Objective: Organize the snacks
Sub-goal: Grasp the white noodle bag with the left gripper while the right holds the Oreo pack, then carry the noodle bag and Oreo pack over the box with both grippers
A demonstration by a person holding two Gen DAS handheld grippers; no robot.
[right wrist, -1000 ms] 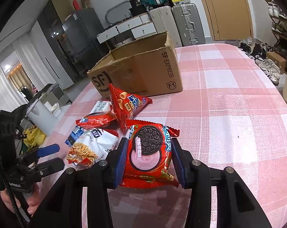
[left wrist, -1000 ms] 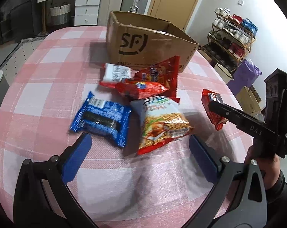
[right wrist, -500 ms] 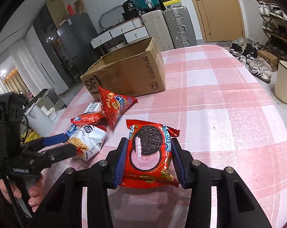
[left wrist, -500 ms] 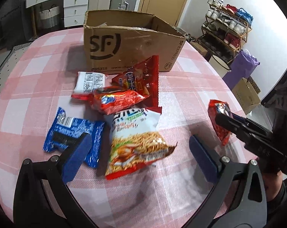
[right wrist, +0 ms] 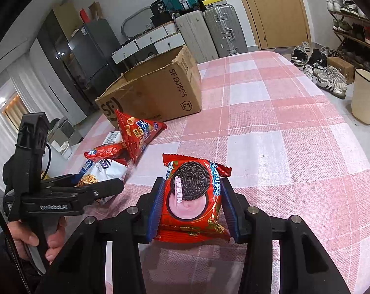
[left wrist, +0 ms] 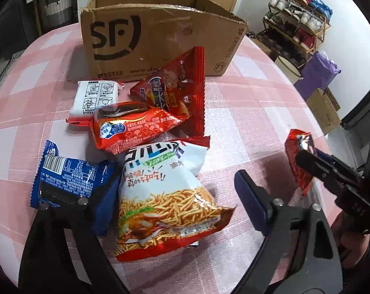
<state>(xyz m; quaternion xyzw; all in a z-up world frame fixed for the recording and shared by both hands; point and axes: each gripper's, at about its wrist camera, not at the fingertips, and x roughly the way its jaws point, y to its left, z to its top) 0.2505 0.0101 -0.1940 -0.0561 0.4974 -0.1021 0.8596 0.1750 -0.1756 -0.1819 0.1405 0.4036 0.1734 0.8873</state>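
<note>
**newbie_ops:** which snack are you going for, and where does it sit relative to the jaws?

**me:** The noodle snack bag [left wrist: 165, 196], white with a red bottom edge. It lies flat on the pink checked tablecloth [left wrist: 246, 112], right between the fingers of my left gripper [left wrist: 177, 201]. Its long axis runs along the way the gripper points, so the pads come at its two long sides. The jaws are fairly wide and closing; as far as I can see the right pad hasn't touched the bag, and the left finger sits over the blue cookie pack [left wrist: 69, 178] just beside it, so I might pinch that too.

**newbie_ops:** and the other hand?

**me:** My right gripper [right wrist: 192, 201] is clamped on a red Oreo pack [right wrist: 192, 196], held just above the cloth, well off to the right of the pile. The left is clearly the nearer one.

**newbie_ops:** where does it all go?

**me:** My guess is the cardboard box [left wrist: 160, 31] beyond the pile, open side up. The red cone-snack bag [left wrist: 177, 83] leans just in front of it.
</note>
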